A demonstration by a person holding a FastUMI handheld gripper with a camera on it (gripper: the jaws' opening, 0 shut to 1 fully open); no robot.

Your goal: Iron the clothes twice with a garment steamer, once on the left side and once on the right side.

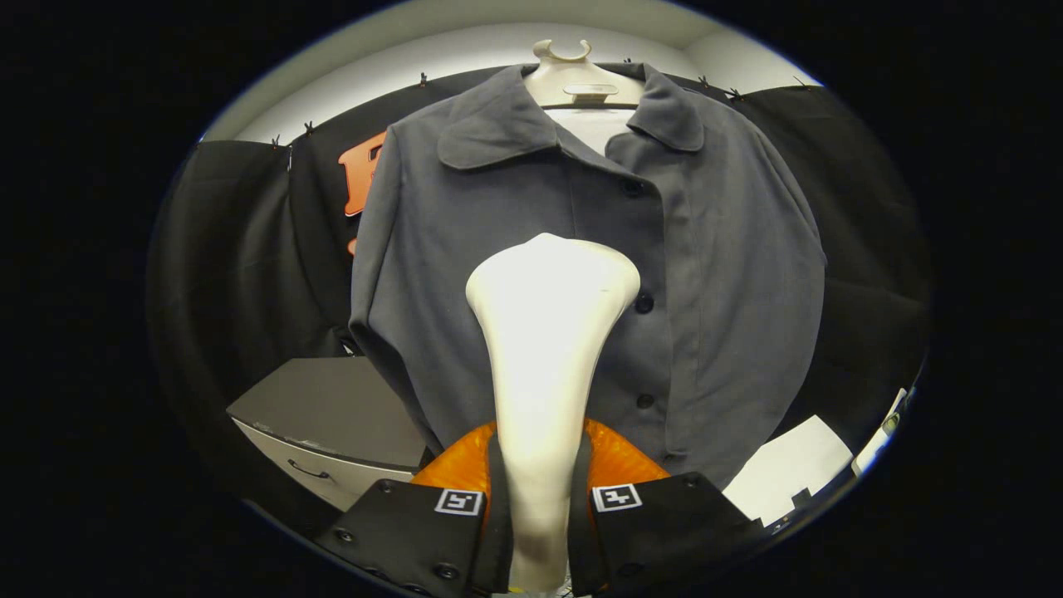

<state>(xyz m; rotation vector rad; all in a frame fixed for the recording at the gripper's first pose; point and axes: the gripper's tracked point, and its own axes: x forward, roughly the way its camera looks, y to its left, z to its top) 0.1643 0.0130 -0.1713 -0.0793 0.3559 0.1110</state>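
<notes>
Nearest, gripper (538, 507): black fingers clamped on both sides of the white plastic garment steamer's (544, 349) neck.
Steamer head: raised before the grey buttoned shirt (706, 274), near its button line.
Shirt: hanging on a white hanger (573, 79).
Grey drawer cabinet (332, 415): beside the shirt's lower hem.

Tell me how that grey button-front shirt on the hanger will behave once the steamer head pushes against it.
The grey button-front shirt looks soft and hangs free from a white hanger, so it will probably give and swing. The gripper is shut on the rigid-looking white steamer, which should hold steady.
</notes>
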